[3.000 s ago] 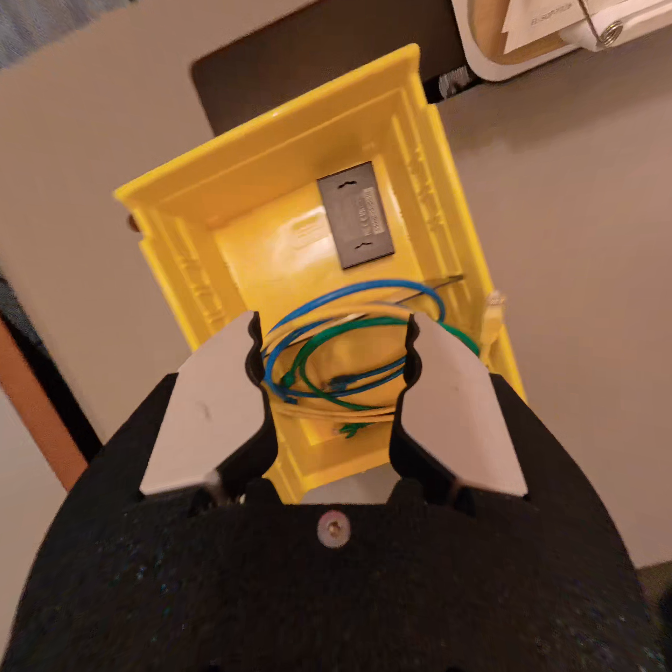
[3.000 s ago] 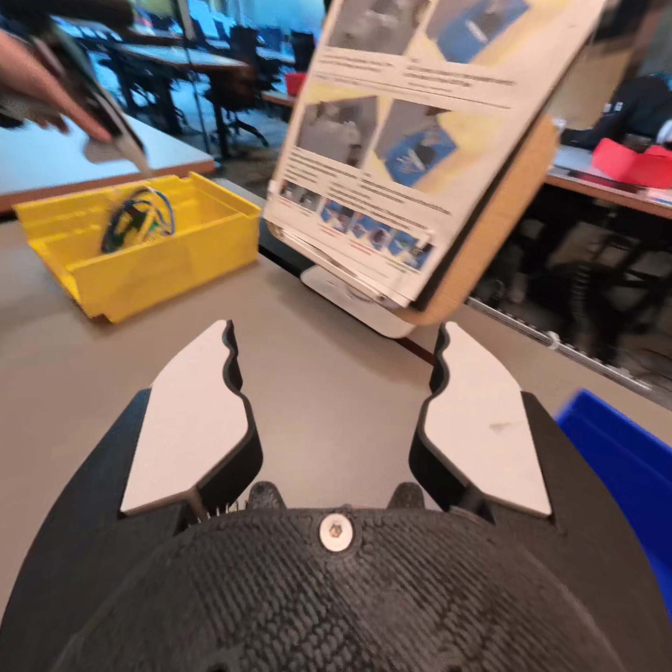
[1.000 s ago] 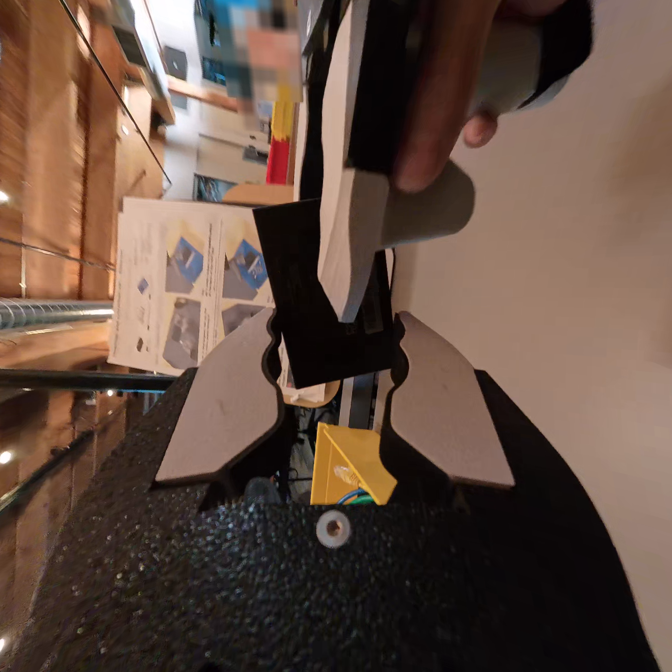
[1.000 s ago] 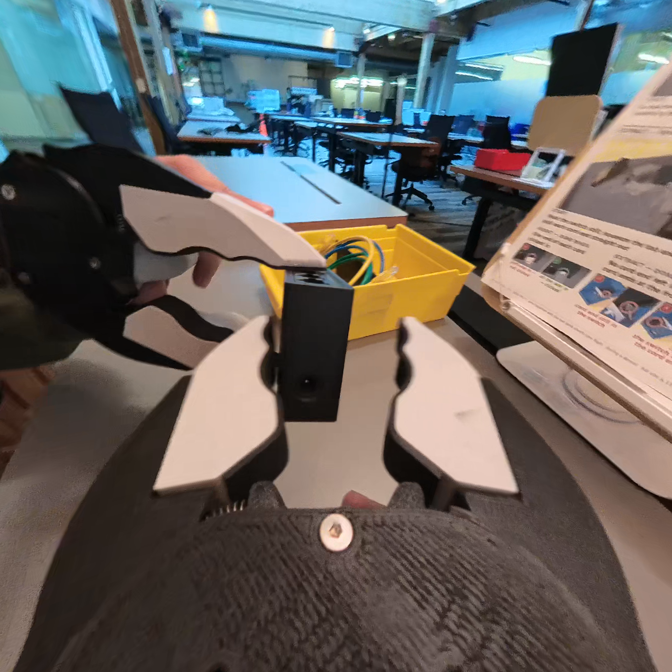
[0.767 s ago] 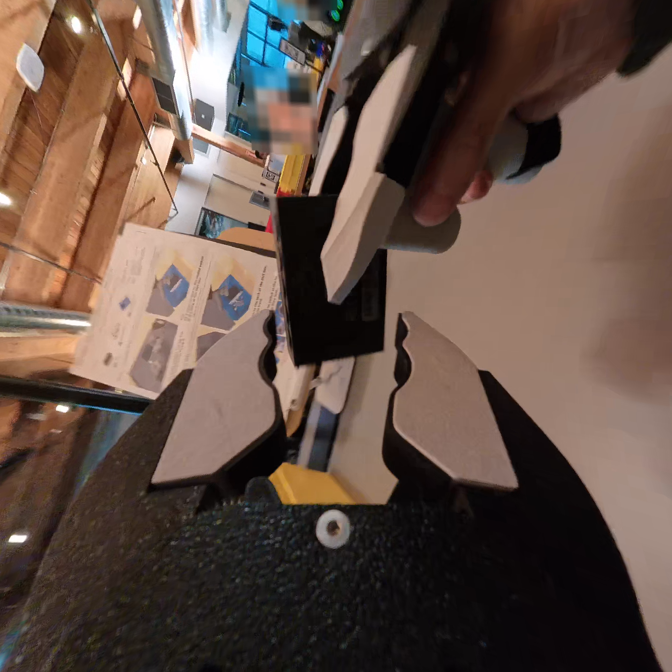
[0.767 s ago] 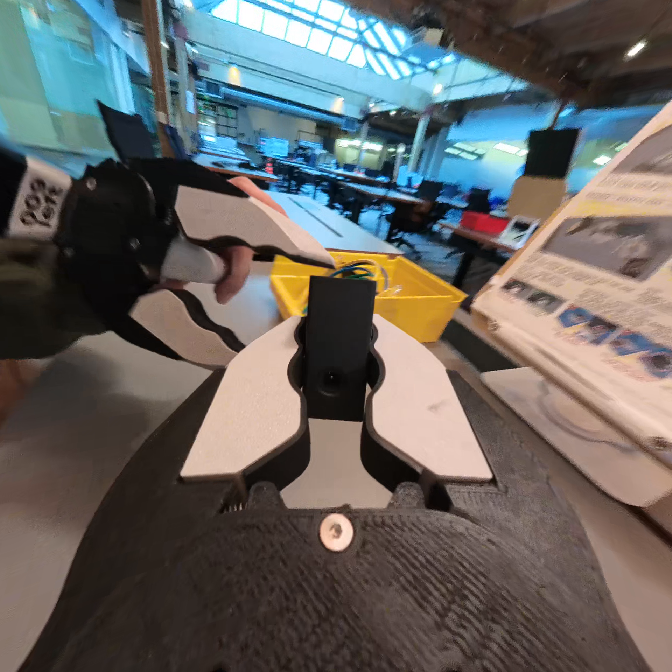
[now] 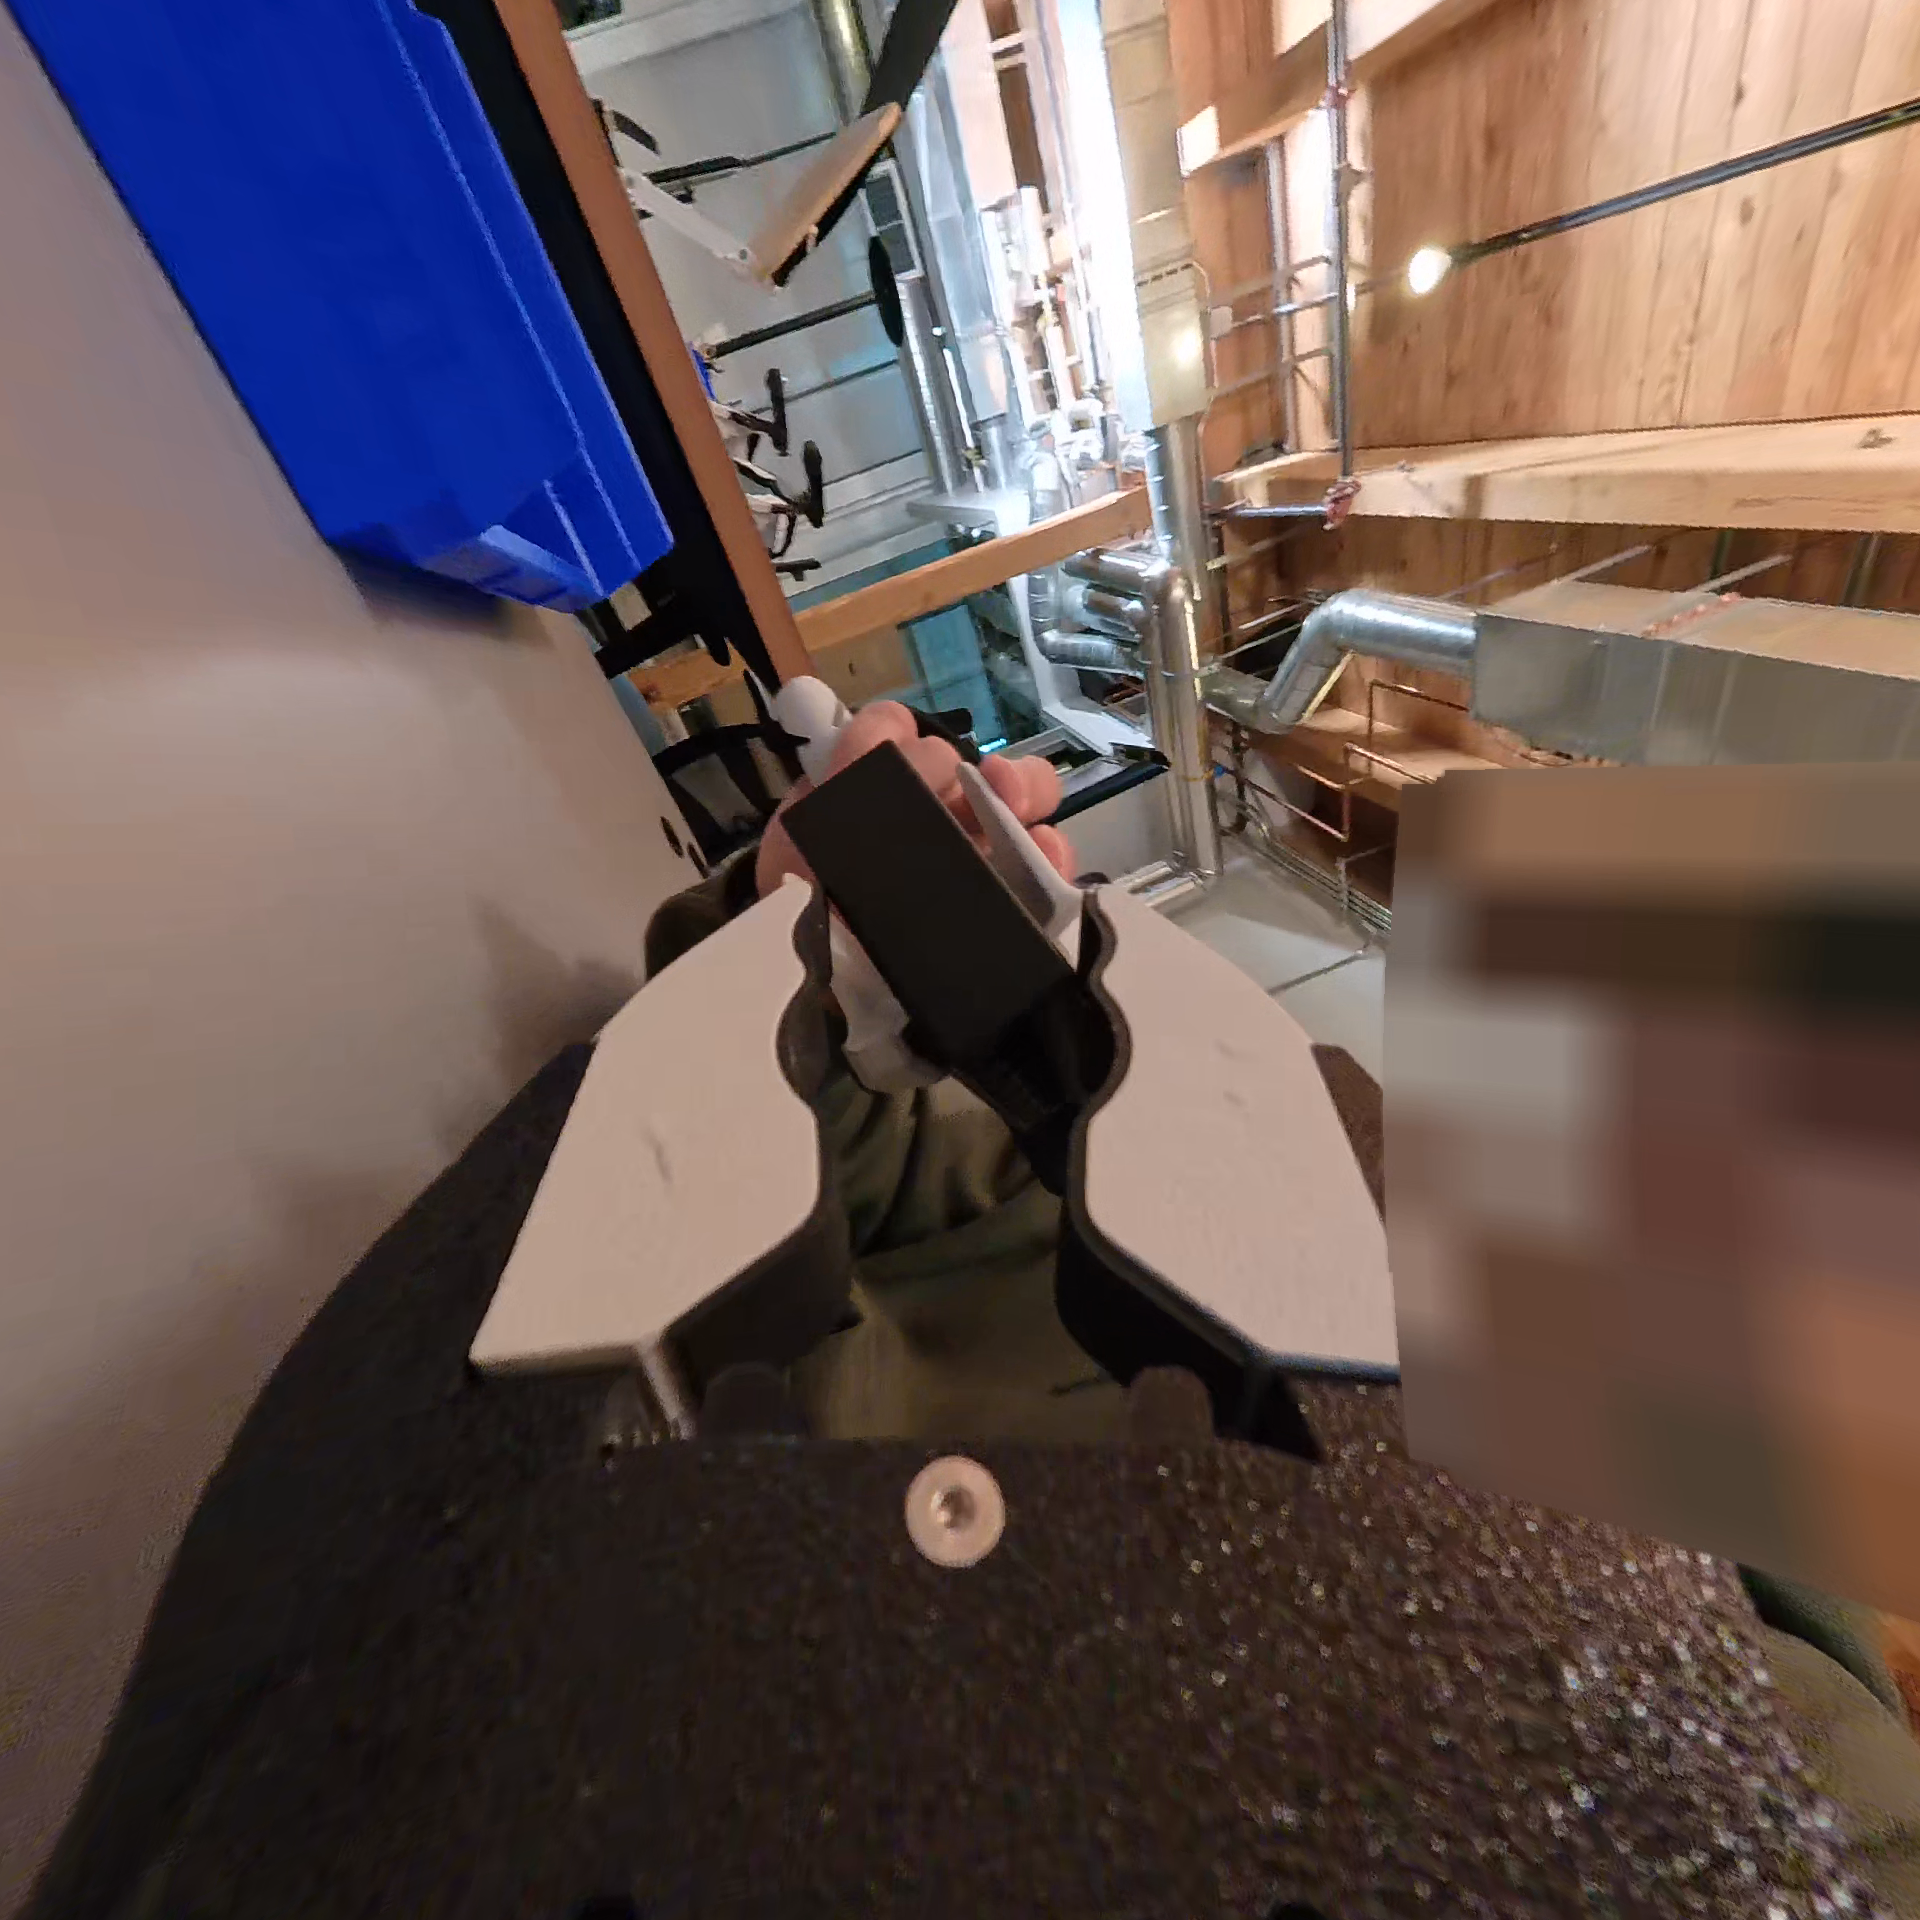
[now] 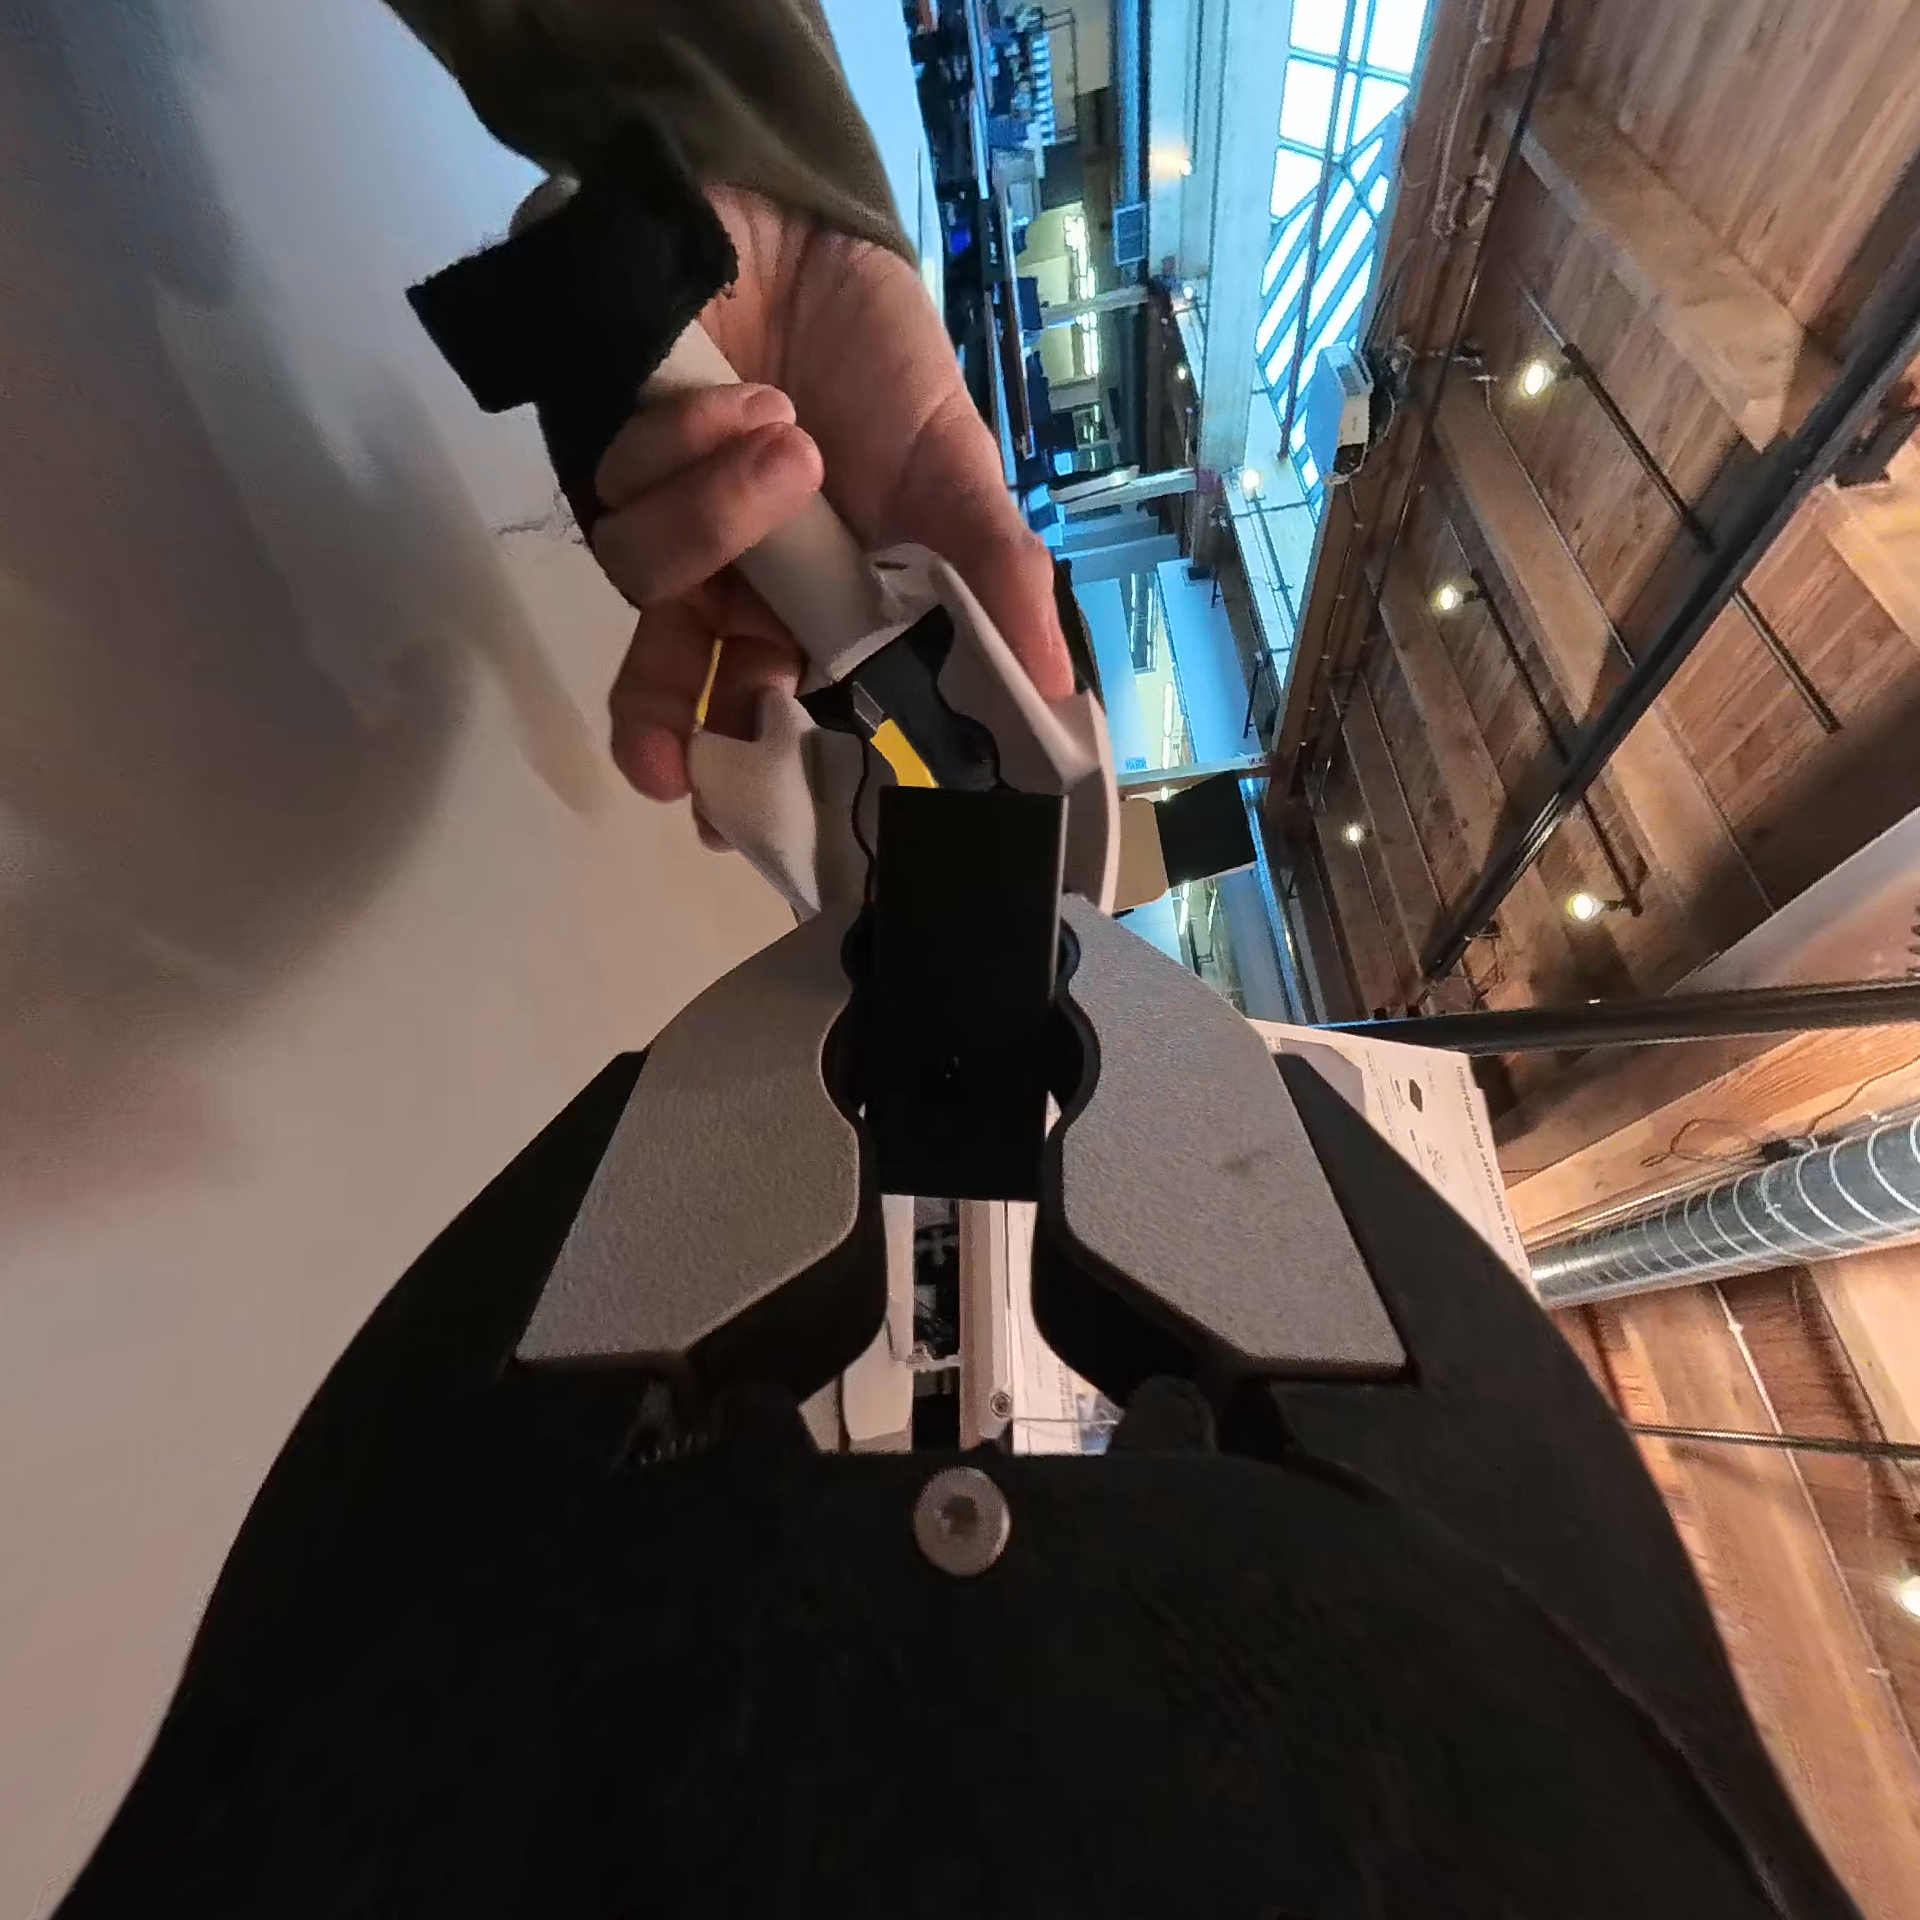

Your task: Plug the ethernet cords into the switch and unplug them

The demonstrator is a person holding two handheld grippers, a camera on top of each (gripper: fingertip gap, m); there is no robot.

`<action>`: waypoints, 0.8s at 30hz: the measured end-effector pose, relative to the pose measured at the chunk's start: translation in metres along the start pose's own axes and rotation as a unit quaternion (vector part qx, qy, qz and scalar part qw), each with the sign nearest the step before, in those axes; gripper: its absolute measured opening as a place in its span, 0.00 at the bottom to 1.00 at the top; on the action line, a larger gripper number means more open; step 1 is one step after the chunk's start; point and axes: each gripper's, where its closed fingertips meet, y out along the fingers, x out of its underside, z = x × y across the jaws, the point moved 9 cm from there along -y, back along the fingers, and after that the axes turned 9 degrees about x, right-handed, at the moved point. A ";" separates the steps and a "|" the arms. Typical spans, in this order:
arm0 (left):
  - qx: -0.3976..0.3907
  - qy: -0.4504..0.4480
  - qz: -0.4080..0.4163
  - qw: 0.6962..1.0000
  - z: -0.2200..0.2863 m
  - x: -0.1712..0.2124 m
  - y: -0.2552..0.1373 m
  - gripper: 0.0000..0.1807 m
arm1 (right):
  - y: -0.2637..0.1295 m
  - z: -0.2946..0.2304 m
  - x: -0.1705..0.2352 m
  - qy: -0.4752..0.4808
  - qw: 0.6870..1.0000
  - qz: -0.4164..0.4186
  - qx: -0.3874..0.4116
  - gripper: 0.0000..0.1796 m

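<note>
The black switch point(image 7: 914, 883) is held in the air between both grippers. My right gripper point(image 8: 961, 935) is shut on one end of the switch point(image 8: 961, 1039). My left gripper point(image 7: 945, 914) is closed around the other end, with its fingers touching both sides. In the right wrist view the left gripper point(image 8: 935, 769) sits at the switch's far end in a person's hand. A bit of yellow shows between its fingers; I cannot tell what it is. A white finger point(image 7: 1013, 862) of the right gripper shows behind the switch. No ethernet cords are in view.
Both views are rolled sideways, with the grey table point(image 7: 260, 831) along the left side. A blue bin point(image 7: 364, 291) stands on it near the edge. A sheet on a stand point(image 8: 1382, 1122) shows behind the right gripper. A person's sleeve point(image 8: 644, 94) is close by.
The switch left the yellow bin in my left gripper and my right gripper shut on it. Since then both grippers have turned, and my left gripper has closed around the switch's other end.
</note>
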 end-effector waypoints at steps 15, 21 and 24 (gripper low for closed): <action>-0.038 0.072 0.141 0.987 -0.011 -0.028 0.013 0.15 | 0.001 -0.002 0.025 0.483 0.861 -0.135 0.086 0.52; -0.056 0.045 0.134 0.988 -0.015 -0.026 0.028 0.15 | -0.007 -0.011 0.037 0.529 0.817 -0.193 0.127 0.45; -0.066 0.045 0.145 0.986 -0.014 -0.026 0.033 0.14 | -0.010 -0.013 0.038 0.513 0.818 -0.194 0.172 0.36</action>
